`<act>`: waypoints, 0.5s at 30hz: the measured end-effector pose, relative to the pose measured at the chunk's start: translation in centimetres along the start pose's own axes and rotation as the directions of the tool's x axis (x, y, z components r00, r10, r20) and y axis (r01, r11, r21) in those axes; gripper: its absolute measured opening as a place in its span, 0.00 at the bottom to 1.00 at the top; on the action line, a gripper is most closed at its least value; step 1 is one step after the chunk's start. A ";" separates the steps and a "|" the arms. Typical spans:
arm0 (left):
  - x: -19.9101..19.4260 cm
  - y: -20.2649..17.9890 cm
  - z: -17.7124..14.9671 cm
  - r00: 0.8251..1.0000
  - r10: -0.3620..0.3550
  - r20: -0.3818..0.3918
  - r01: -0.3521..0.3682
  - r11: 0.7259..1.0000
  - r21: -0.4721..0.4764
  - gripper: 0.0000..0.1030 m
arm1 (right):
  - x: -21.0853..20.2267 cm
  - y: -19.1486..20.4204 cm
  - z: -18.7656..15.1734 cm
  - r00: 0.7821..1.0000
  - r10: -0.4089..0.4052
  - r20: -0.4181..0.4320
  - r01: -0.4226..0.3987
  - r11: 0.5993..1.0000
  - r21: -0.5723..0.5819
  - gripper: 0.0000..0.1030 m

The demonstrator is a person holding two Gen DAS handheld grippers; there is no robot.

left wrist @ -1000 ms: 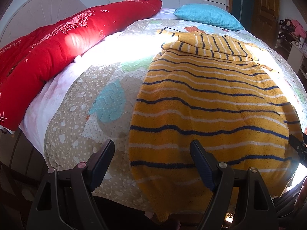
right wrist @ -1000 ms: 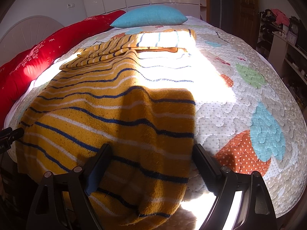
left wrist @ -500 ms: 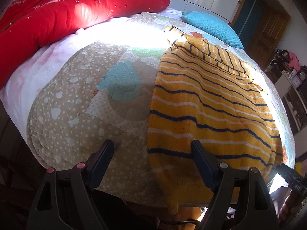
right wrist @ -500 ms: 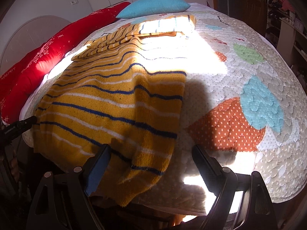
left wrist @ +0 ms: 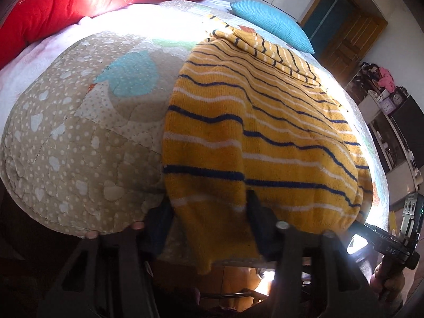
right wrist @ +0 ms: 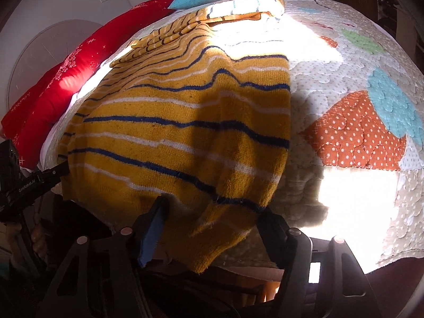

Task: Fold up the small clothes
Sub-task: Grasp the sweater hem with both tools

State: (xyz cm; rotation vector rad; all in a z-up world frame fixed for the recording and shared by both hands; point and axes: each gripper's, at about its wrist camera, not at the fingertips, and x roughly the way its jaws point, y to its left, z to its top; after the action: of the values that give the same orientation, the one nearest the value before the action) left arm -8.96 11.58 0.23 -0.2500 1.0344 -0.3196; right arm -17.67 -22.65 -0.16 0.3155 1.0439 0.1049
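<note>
- Striped knit sweater (left wrist: 254, 137): lying flat on the quilt (left wrist: 79, 137), hem corners hanging between each pair of jaws; probably soft, stretchy; best taken at those corners.
- Left gripper (left wrist: 209, 225) and right gripper (right wrist: 212, 225): jaws standing spread, gripping nothing.
- Lettering on the left gripper reading "GenRobot.AI".

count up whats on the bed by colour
yellow striped sweater: 1
red long pillow: 1
blue pillow: 1
patchwork quilt under them all: 1
total: 4
</note>
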 end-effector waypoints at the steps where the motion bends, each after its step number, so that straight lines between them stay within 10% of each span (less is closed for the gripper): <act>1: -0.3 0.2 0.1 1.000 -0.020 -0.004 0.020 1.000 -0.016 0.29 | 0.2 0.1 0.0 1.000 0.011 -0.013 -0.011 1.000 -0.008 0.19; 3: -1.1 0.6 0.5 0.995 -0.099 -0.014 0.098 0.994 -0.052 0.12 | -0.1 0.2 0.1 0.998 0.063 -0.008 -0.063 0.998 0.007 0.13; 9: -3.9 -0.6 4.7 0.977 -0.207 0.058 0.211 0.974 -0.076 0.12 | -4.3 -0.7 3.7 0.966 0.236 0.106 -0.242 0.969 0.051 0.11; 15: -1.4 -4.5 16.4 0.963 -0.227 0.148 0.234 0.972 -0.033 0.12 | -5.0 -2.5 14.9 0.925 0.281 0.257 -0.296 0.955 0.019 0.11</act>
State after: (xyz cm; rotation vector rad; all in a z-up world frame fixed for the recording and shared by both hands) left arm 3.98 8.78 10.97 -0.4345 0.8725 -0.4800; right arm -7.54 -29.31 10.14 0.5216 0.7433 0.2933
